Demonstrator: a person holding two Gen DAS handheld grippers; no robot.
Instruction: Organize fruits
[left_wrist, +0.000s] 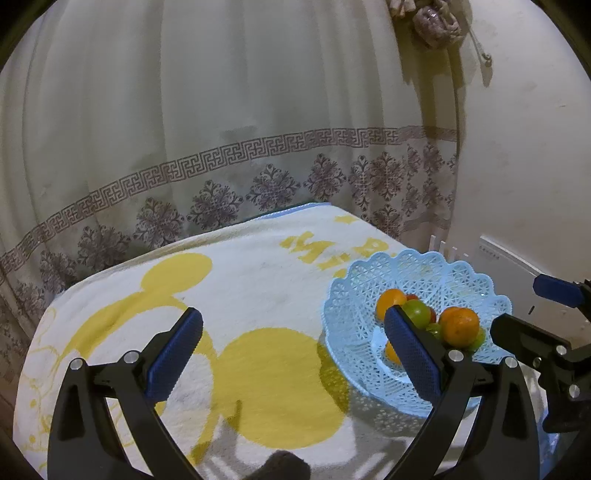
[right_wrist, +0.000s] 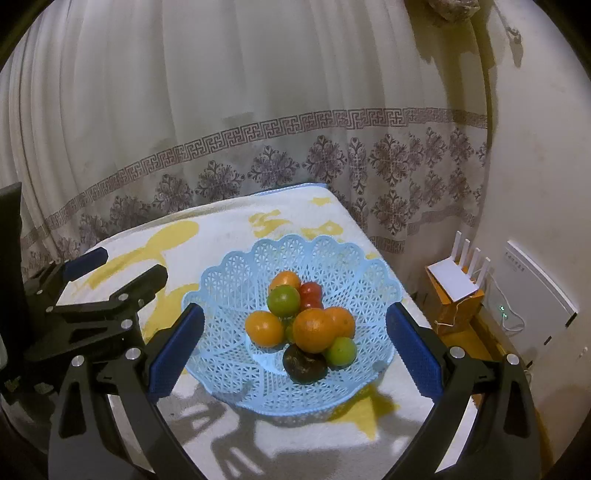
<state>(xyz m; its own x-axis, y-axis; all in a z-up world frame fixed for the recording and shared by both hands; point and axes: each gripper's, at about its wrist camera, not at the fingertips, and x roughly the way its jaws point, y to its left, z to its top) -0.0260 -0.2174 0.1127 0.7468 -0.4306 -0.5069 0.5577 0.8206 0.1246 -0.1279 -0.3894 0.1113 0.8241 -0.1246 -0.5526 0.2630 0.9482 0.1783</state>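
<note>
So both my grippers are spread wide right now with nothing in them. The left gripper (left_wrist: 293, 326) hovers over the yellow-and-white towel (left_wrist: 229, 295), its blue pads (left_wrist: 173, 354) far apart, and the right one (right_wrist: 294, 328) sits in front of the basket (right_wrist: 236, 266) with its pads on either side of the basket's near half, not touching any fruit. The light blue lace-pattern basket is on the right end of the towel, at about 2 o'clock from my left gripper and dead ahead at 12 for my right. All the fruit is piled in its middle: oranges (right_wrist: 313, 329) at the front and back, a green fruit (right_wrist: 283, 301) up top with a red one (right_wrist: 311, 290) just beside it at 3 o'clock, another green one (right_wrist: 341, 351) low at 5 o'clock, and a dark fruit (right_wrist: 303, 363) at 6 o'clock touching the front orange. Curtain (right_wrist: 221, 92) hangs behind the table, and a white router (right_wrist: 456, 275) sits on the floor off to the right.
</note>
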